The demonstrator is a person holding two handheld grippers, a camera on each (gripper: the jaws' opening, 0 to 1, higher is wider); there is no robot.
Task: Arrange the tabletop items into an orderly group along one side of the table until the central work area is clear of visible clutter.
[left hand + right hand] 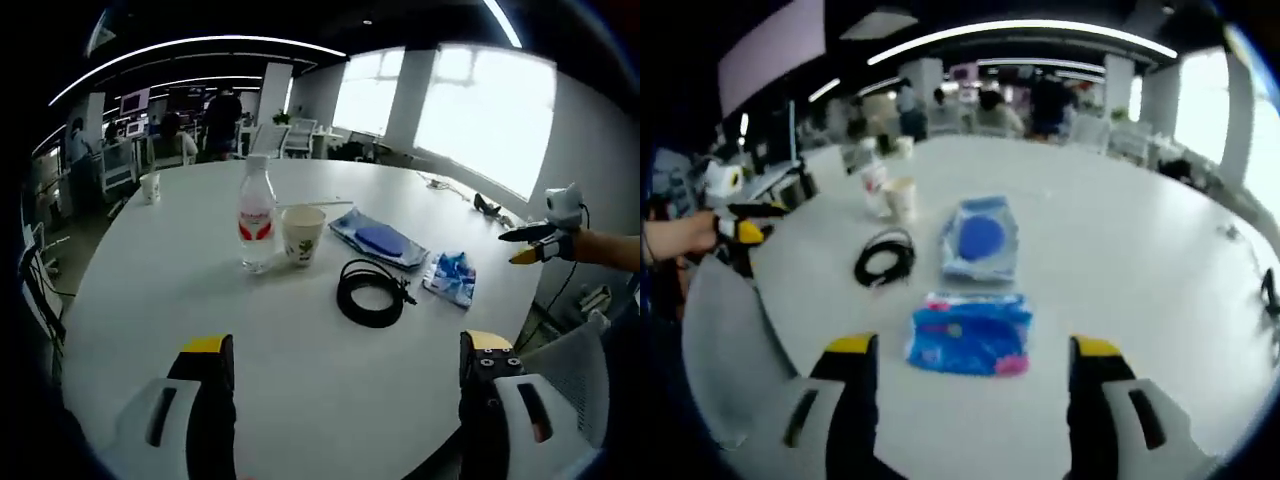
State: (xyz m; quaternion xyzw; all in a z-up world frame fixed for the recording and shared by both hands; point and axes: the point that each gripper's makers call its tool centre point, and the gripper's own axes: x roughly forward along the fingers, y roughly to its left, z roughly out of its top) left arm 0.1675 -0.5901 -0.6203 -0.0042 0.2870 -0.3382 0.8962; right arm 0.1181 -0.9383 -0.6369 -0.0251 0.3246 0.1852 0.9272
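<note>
On the round white table point(200, 300) stand a clear water bottle point(256, 215) with a red label and a paper cup point(302, 234) beside it. A coiled black cable point(372, 291), a clear packet with a blue disc point(380, 240) and a blue wipes pack point(451, 276) lie to their right. My left gripper point(345, 350) is open at the near table edge, nothing between its jaws. My right gripper point(975, 352) is open just short of the wipes pack point(971, 337), with the blue-disc packet point(982, 238), cable point(886, 259), cup point(902, 198) and bottle point(874, 188) beyond. The right gripper point(535, 243) also shows at the table's far right.
A second paper cup point(150, 187) stands at the far left table edge. A black object and a thin cable point(487, 206) lie near the window side. A grey chair back point(730, 330) is at the table's edge. People and desks point(215, 120) fill the background.
</note>
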